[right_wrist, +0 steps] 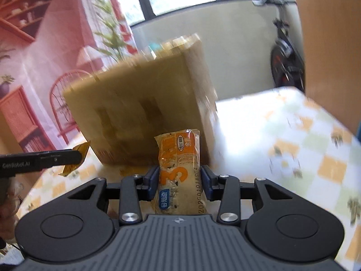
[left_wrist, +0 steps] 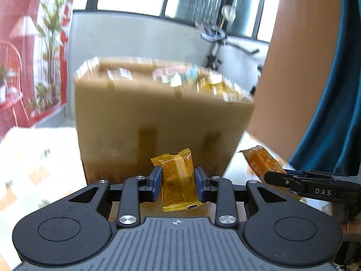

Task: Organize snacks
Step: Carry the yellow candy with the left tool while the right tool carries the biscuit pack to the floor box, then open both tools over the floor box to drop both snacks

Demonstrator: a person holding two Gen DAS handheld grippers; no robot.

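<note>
My left gripper (left_wrist: 178, 176) is shut on a small yellow snack packet (left_wrist: 179, 180), which stands upright between the blue pads. An orange snack bar (right_wrist: 179, 171) with white print is clamped in my right gripper (right_wrist: 179, 176). Both hang in front of a tall cardboard box (left_wrist: 158, 117), whose open top holds several snack packets (left_wrist: 173, 76). In the left wrist view the right gripper (left_wrist: 270, 177) shows at the right with the orange snack bar (left_wrist: 261, 160). In the right wrist view the left gripper (right_wrist: 79, 155) shows at the far left with the yellow snack packet (right_wrist: 76, 160).
The cardboard box (right_wrist: 144, 113) stands on a table with a checked yellow, green and white cloth (right_wrist: 304, 140). A person's arm and blue sleeve (left_wrist: 327, 79) fill the right side. Behind are a window, a grey wall, a bicycle (right_wrist: 284, 52) and a red printed backdrop.
</note>
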